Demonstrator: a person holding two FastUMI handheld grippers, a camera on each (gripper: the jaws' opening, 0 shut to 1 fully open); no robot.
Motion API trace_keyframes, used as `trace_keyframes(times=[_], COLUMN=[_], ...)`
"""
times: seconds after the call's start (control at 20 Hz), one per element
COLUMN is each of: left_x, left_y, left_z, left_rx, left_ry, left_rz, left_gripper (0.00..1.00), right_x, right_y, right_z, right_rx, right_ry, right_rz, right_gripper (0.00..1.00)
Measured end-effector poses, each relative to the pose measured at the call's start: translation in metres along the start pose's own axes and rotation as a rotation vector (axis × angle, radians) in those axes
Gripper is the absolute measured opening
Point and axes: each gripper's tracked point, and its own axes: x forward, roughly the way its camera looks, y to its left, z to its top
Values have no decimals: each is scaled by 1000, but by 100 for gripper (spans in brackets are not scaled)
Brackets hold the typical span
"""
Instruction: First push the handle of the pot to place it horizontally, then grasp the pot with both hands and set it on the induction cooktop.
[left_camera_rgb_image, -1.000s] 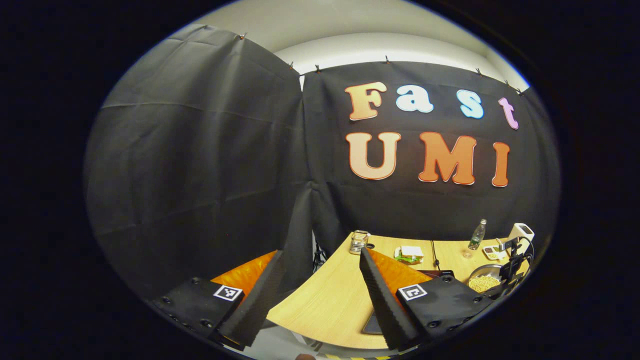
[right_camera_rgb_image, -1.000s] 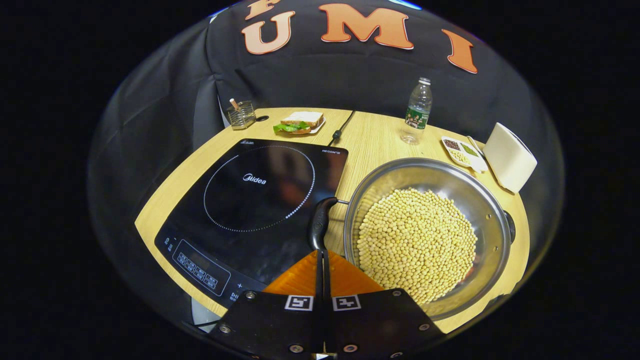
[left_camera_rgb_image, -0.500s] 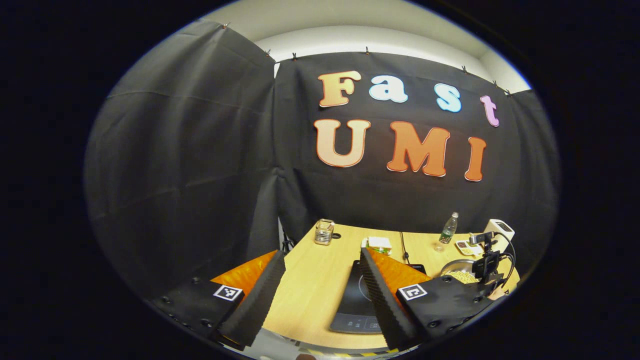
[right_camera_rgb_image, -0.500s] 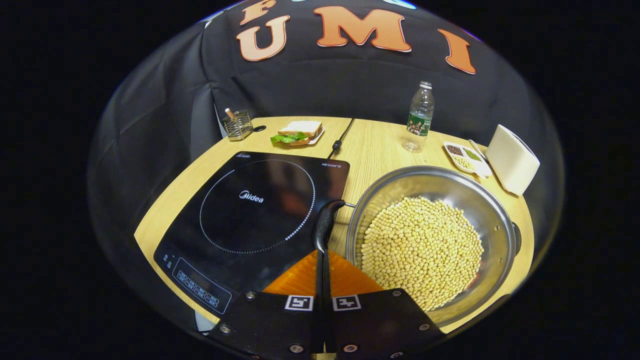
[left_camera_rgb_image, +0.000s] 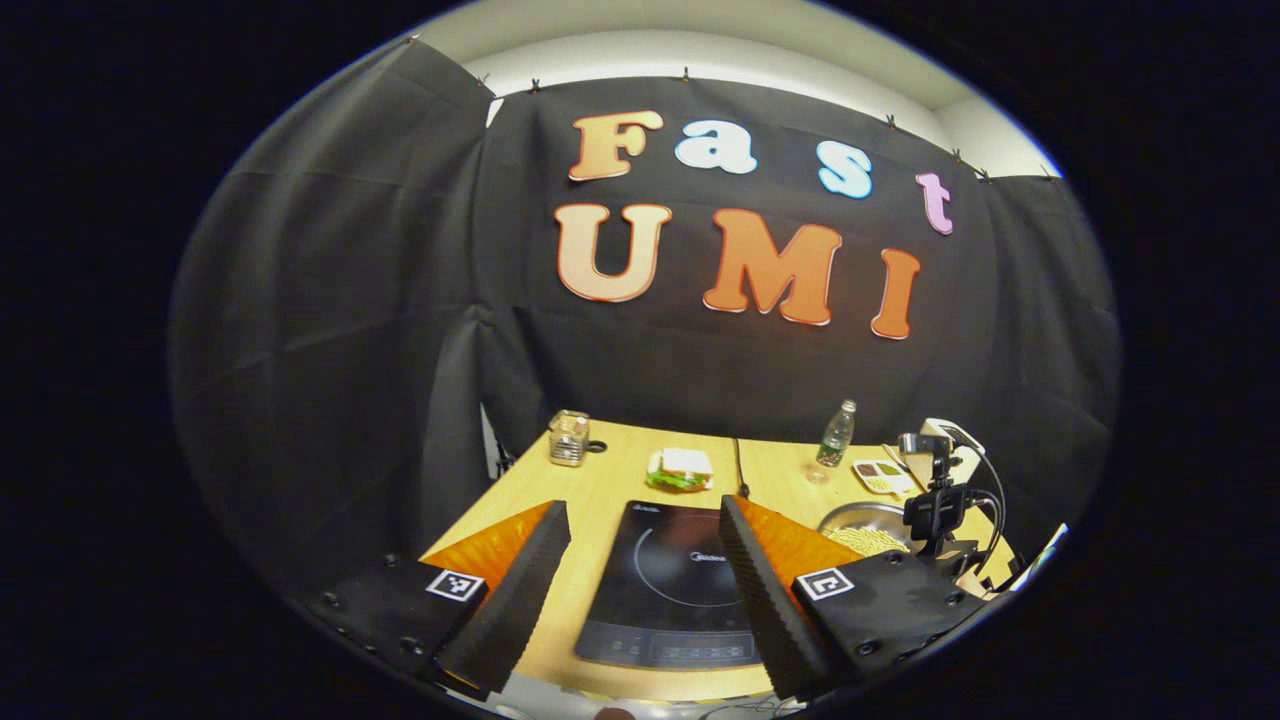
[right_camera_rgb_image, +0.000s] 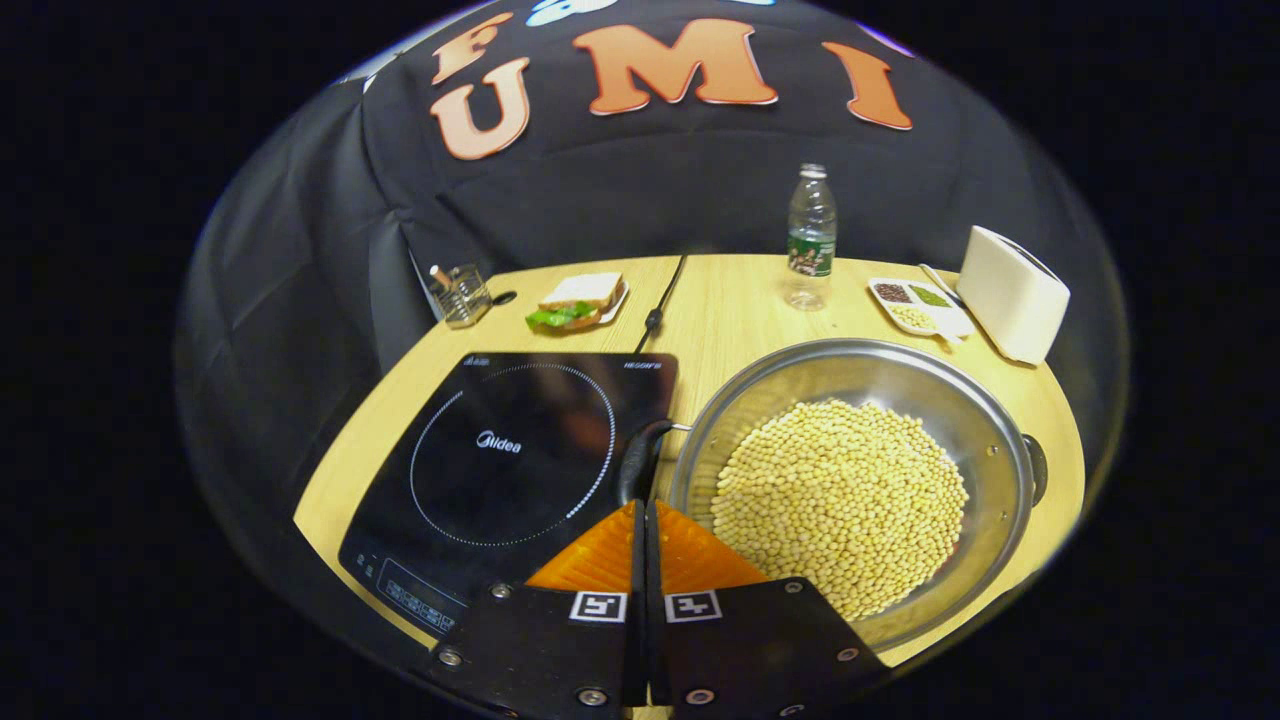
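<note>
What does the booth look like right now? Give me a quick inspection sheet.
Surface: wooden table, curved edge.
Job's things: steel pot of soybeans beside the induction cooktop, not on it; black pot handle points toward the camera.
Clutter: sandwich, water bottle, sectioned snack tray, white box, wire holder.
Grippers: right hand-held gripper shut, tip at the handle; left hand-held gripper open, above the table's near edge.
Cables: black cord running back.
Surroundings: black cloth wall.

Pot (right_camera_rgb_image: 990, 440): silver metal, black handle (right_camera_rgb_image: 636, 468), filled with pale yellow beans (right_camera_rgb_image: 840, 495). Cooktop (right_camera_rgb_image: 510, 455): glossy black, white dotted ring. Table (right_camera_rgb_image: 720, 310): light wood grain.
</note>
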Motion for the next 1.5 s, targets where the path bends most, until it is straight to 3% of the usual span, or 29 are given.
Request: trace_keyframes(times=[0.25,0.5,0.7,0.8,1.5], left_x=[43,81,110,121,167], left_y=[-85,-147,-159,-165,-190], left_z=[-44,-79,-95,-102,-174], left_rx=[-11,-9,69,72,109], left_ry=[120,224,244,256,452], left_rz=[-155,-269,-257,-260,-282], left_gripper=[98,98,98,99,99], right_x=[-28,-49,-58,-57,-25], right_y=[-85,-172,-221,-236,-269], right_z=[11,11,15,16,3], right_rx=[64,102,132,118,149], right_ry=[-49,-80,-114,-122,-78], right_rz=[-111,-263,-349,-373,-399], right_gripper=[4,39,82,93,95])
